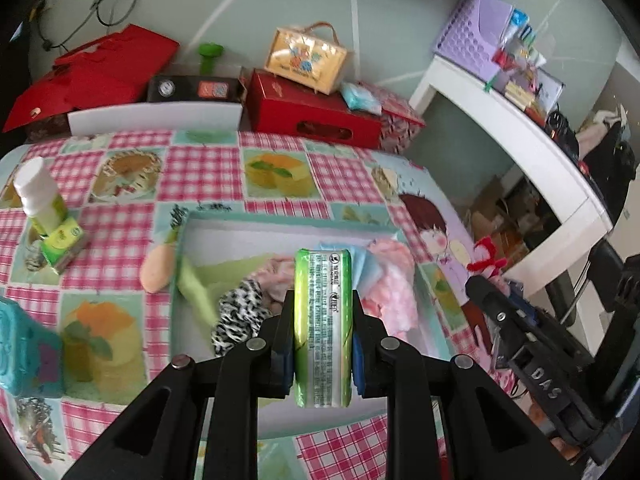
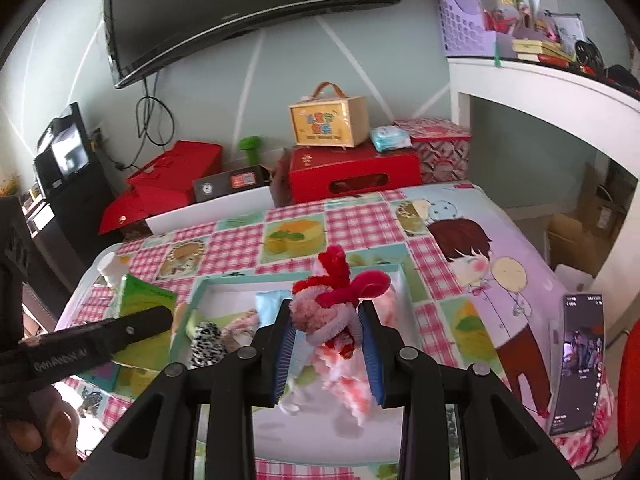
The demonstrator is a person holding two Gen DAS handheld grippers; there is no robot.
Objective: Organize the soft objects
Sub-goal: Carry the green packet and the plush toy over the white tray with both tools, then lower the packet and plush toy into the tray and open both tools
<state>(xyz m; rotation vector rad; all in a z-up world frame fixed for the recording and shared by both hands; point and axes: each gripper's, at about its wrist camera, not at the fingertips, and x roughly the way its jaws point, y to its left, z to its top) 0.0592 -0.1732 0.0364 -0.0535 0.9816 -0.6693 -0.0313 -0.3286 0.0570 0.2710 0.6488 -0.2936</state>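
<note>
Tissue pack point(image 1: 323, 326), clenched in your left gripper point(image 1: 322, 312), stands long axis upright at frame centre, over the tray point(image 1: 280, 226) of soft things. Your right gripper point(image 2: 329, 322) clamps a pipe-cleaner flower point(image 2: 340, 288), also above the tray; the drop is straight down.

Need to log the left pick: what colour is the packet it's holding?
Green and silver, with printed text down the silver strip. The packet, clamped in the left gripper, shows best in the left wrist view.
</note>
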